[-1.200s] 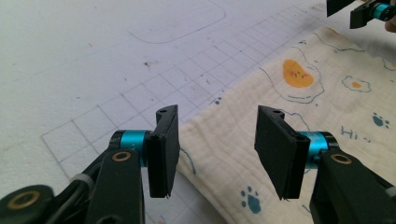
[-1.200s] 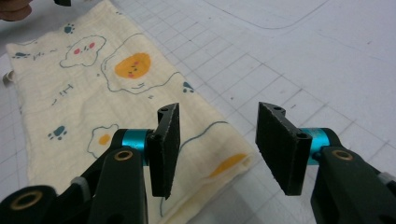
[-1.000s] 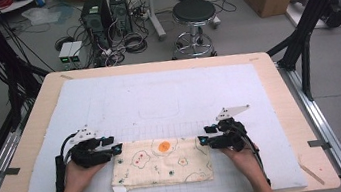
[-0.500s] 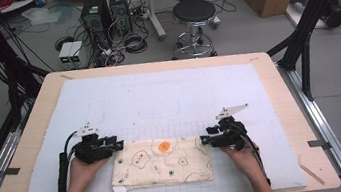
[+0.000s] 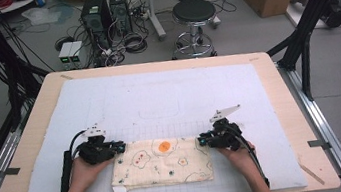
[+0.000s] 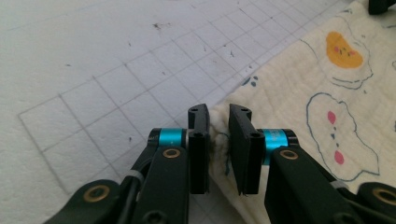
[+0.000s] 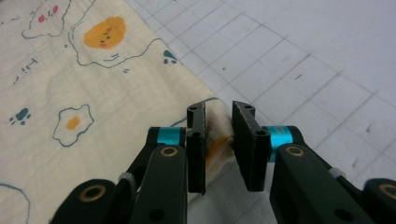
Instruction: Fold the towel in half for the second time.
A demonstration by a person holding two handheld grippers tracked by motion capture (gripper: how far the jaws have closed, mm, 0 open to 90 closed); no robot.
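Both hand-held grippers (image 5: 115,148) (image 5: 204,140) remain at the cloth (image 5: 162,161) corners.

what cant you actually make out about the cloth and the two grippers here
- High view: whether the left gripper and right gripper pinch the cloth; too small.
- Left gripper view: cloth edge between the jaws, partly hidden by them; grip unclear.
- Right gripper view: the same.
- High view: the white tag; its print too small.
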